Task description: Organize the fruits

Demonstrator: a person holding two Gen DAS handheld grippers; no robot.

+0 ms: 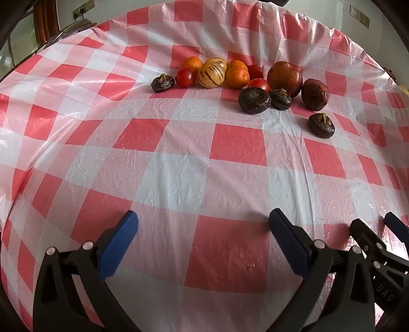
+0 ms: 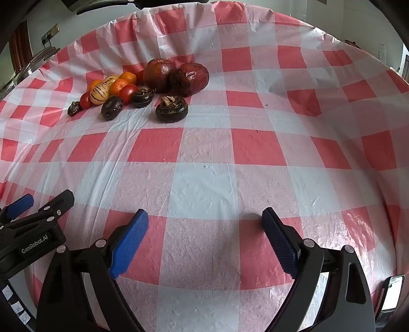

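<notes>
A heap of fruit lies at the far side of the red-and-white checked tablecloth. It holds striped yellow melons, oranges, red tomatoes, two big dark red fruits and several dark water chestnuts. The right wrist view shows the same heap at upper left, a water chestnut nearest. My left gripper hovers open over bare cloth, well short of the fruit. My right gripper is open too, nothing between its blue pads.
The right gripper's fingers show at the left view's lower right edge, and the left gripper's body at the right view's lower left. A phone lies at the near right. Wall sockets and a wooden door stand beyond the table.
</notes>
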